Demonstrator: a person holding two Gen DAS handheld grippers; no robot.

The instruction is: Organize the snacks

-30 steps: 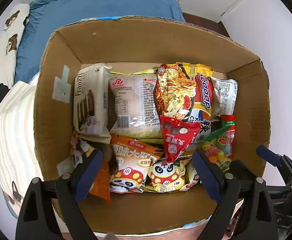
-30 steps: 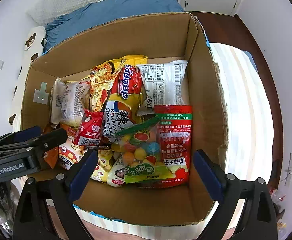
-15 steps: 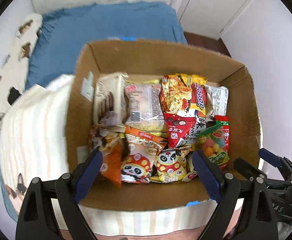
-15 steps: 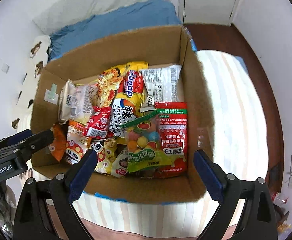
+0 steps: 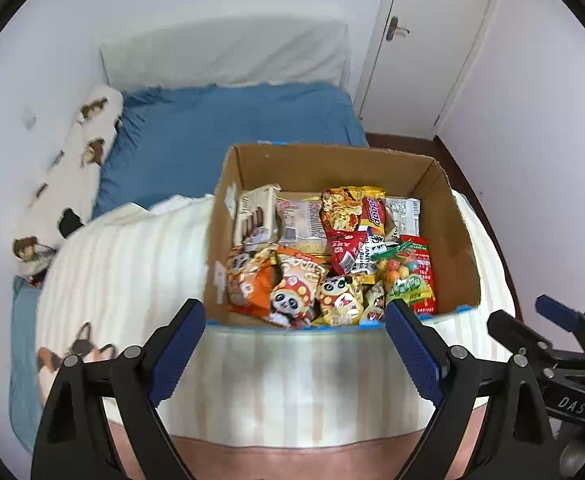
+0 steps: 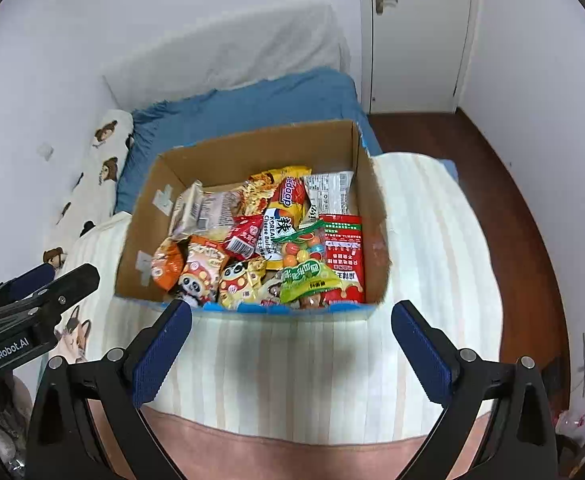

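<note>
The snacks (image 5: 332,256) are piled up, so the ones at the bottom are hidden, and the small print is too blurry to read. They fill the box (image 5: 458,240) on the striped blanket (image 5: 292,372). The box sits past both grippers. The left gripper (image 5: 294,344) is wide and holds nothing. The right gripper (image 6: 292,344) is opening, with nothing between its jaws. A second ago both were right over the box; now it looks far smaller.

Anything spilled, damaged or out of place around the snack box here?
Nothing spilled: every packet sits inside the cardboard box. They lie jumbled and overlapping, though, and the Sedaap noodle packet lies askew across its neighbours. Both grippers are empty.
</note>
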